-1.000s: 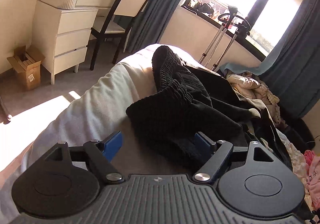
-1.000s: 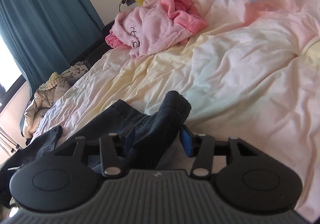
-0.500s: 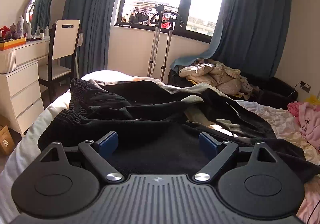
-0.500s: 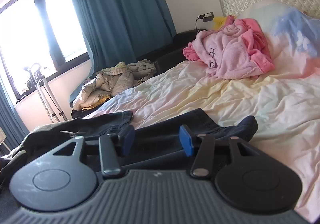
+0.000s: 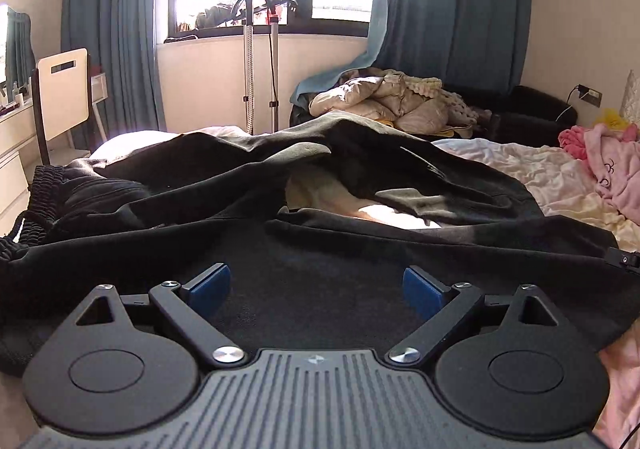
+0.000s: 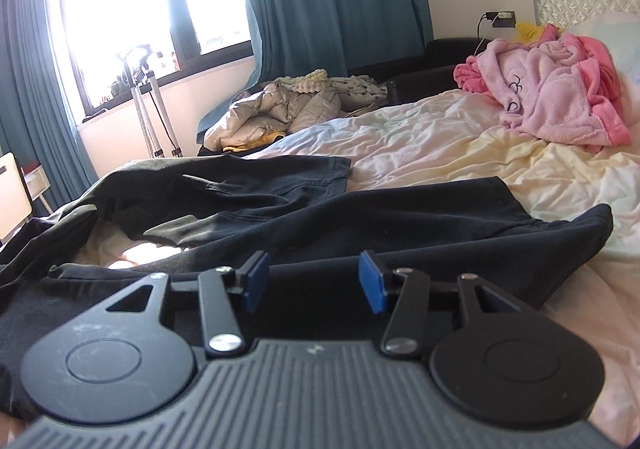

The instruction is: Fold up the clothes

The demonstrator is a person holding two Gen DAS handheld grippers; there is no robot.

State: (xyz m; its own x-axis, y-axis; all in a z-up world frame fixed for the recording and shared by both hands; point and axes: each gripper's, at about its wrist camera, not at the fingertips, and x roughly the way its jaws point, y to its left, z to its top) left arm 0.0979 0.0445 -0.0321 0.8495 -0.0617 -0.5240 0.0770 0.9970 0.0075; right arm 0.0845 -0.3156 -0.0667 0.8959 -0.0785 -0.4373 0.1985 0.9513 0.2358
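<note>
Black trousers (image 5: 320, 257) lay spread across the bed (image 6: 460, 153), hem edge toward the pink robe (image 6: 560, 97), left gripper (image 5: 316, 289) fingers spread wide and released, right gripper (image 6: 310, 281) fingers parted, holding nothing, bare sheet beyond

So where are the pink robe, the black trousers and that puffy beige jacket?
pink robe (image 6: 560, 97), right wrist view, on its pale pink middle.
black trousers (image 5: 320, 273), left wrist view, on the cloth between the open fingers.
puffy beige jacket (image 6: 280, 109), right wrist view, on its quilted front.
</note>
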